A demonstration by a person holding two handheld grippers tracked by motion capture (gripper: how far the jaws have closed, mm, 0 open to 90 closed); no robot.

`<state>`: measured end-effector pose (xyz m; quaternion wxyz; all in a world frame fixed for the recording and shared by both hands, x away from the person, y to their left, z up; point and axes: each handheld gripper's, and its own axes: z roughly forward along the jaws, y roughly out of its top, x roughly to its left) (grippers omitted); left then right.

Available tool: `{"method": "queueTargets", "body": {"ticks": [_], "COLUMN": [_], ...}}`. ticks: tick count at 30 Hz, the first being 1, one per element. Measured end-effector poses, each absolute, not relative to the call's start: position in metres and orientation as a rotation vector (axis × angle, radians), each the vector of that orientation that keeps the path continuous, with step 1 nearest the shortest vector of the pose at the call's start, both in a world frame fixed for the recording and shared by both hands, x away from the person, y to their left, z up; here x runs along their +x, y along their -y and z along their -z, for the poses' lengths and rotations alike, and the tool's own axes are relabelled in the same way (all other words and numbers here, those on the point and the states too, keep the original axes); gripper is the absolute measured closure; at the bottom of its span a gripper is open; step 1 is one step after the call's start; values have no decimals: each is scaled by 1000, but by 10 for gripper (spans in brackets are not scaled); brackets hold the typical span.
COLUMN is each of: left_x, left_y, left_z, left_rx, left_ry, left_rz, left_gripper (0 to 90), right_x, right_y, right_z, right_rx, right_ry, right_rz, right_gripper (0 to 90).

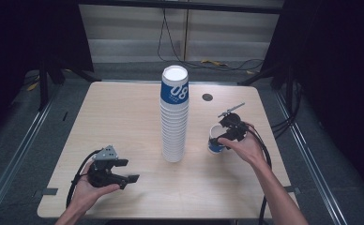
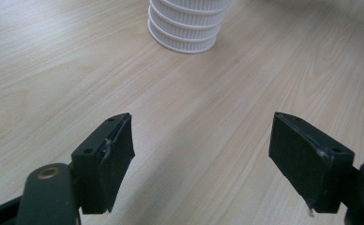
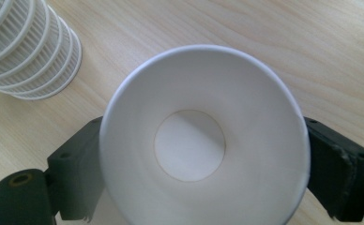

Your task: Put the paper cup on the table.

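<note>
The right gripper (image 1: pixel 228 132) clamps a single cup (image 3: pixel 203 150) upright, right of the tall stack (image 1: pixel 174 117) and apparently resting on the table (image 1: pixel 124 117). The left gripper (image 1: pixel 124 171) hangs open and empty near the front edge. One cup seems separated; many remain stacked.

My right tool (image 3: pixel 196 168): jaws closed on either side of white paper cup (image 3: pixel 203 140) | cup upright, mouth open toward camera, inside bare | ribbed white cup stack (image 3: pixel 27 51) near, upper left, apart from cup | light wood surface (image 3: pixel 274 51) beneath.
</note>
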<state>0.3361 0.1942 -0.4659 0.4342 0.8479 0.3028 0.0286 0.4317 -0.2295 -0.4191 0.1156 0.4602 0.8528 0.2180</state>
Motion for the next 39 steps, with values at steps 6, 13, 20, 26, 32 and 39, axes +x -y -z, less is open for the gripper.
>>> {"method": "queueTargets", "body": {"ticks": [6, 13, 20, 26, 32, 39], "left_x": [336, 335, 335, 336, 331, 324], "left_y": [-195, -195, -197, -200, -206, -217], "left_z": [464, 465, 464, 462, 460, 457], "left_rx": [2103, 2103, 2094, 2057, 2055, 2021], "left_ry": [-758, -759, -772, -817, -838, -909], "left_rz": [-73, -72, -83, -89, -128, -146], "left_gripper": [222, 222, 218, 215, 215, 222], "right_x": [430, 424, 413, 389, 368, 333], "right_y": [227, 231, 243, 247, 257, 265], "right_z": [423, 435, 446, 442, 437, 438], "right_rx": [1368, 1401, 1462, 1460, 1476, 1509], "right_ry": [-2491, -2484, -2439, -2382, -2267, -2127], "right_rz": [-666, -691, -774, -857, -945, -1017], "right_gripper": [118, 133, 139, 140, 144, 157]}}
